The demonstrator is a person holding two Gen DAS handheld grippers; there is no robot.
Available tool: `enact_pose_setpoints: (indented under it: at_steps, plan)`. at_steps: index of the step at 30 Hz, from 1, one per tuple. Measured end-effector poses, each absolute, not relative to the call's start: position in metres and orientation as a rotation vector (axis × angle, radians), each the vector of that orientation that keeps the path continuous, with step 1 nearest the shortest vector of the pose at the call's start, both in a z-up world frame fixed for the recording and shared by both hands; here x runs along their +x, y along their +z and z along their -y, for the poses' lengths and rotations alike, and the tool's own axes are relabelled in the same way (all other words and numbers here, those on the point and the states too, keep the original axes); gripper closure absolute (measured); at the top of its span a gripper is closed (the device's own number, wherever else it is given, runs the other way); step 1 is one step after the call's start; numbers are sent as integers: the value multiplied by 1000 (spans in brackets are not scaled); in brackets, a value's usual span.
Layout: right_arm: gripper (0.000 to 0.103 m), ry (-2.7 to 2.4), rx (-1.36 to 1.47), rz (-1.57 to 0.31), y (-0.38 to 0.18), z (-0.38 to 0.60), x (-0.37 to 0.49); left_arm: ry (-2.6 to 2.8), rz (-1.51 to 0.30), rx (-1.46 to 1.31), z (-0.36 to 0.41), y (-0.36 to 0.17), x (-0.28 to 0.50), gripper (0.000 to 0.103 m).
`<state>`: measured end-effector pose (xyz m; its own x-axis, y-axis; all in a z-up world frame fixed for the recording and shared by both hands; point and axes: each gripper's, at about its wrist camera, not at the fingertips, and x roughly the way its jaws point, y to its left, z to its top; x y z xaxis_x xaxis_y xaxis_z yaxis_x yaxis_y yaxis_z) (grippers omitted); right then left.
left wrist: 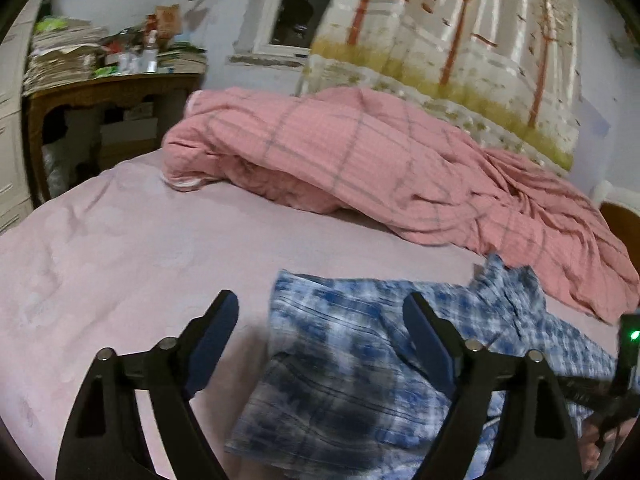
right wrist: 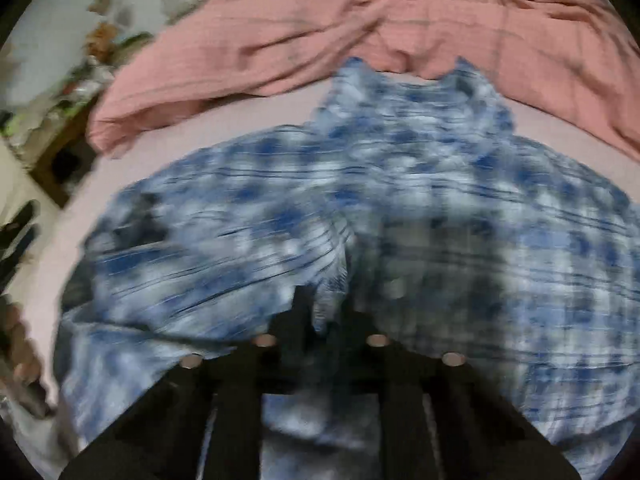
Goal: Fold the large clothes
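A blue and white plaid shirt (left wrist: pixel 352 376) lies on the pink bed sheet (left wrist: pixel 120 264), its collar toward the far side. My left gripper (left wrist: pixel 320 312) is open and empty, held just above the shirt's left edge. In the right wrist view the shirt (right wrist: pixel 400 184) fills the frame, blurred by motion. My right gripper (right wrist: pixel 324 312) is shut on a fold of the shirt near its middle and lifts the cloth a little. The right gripper's body also shows at the right edge of the left wrist view (left wrist: pixel 624 360).
A crumpled pink checked duvet (left wrist: pixel 360 164) lies across the far side of the bed. A wooden side table (left wrist: pixel 112 92) piled with papers and bottles stands at the back left. A tree-print curtain (left wrist: pixel 460 32) hangs behind the bed.
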<state>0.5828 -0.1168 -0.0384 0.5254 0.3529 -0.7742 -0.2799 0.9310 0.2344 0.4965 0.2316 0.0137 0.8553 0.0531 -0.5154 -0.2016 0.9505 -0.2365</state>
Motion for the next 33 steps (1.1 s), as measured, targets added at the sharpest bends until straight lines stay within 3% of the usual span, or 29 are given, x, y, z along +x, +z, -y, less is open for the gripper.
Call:
enact_pose_setpoints:
  at_steps: [7, 11, 15, 33]
  plan:
    - [97, 81, 20, -672, 16, 179, 543, 139, -582, -225, -217, 9, 505, 24]
    - [97, 20, 30, -739, 2, 212, 546, 126, -733, -180, -204, -22, 529, 25]
    - [97, 8, 90, -758, -26, 235, 546, 154, -857, -111, -194, -57, 547, 34]
    - [95, 48, 210, -803, -40, 253, 571, 373, -874, -34, -198, -71, 552, 36]
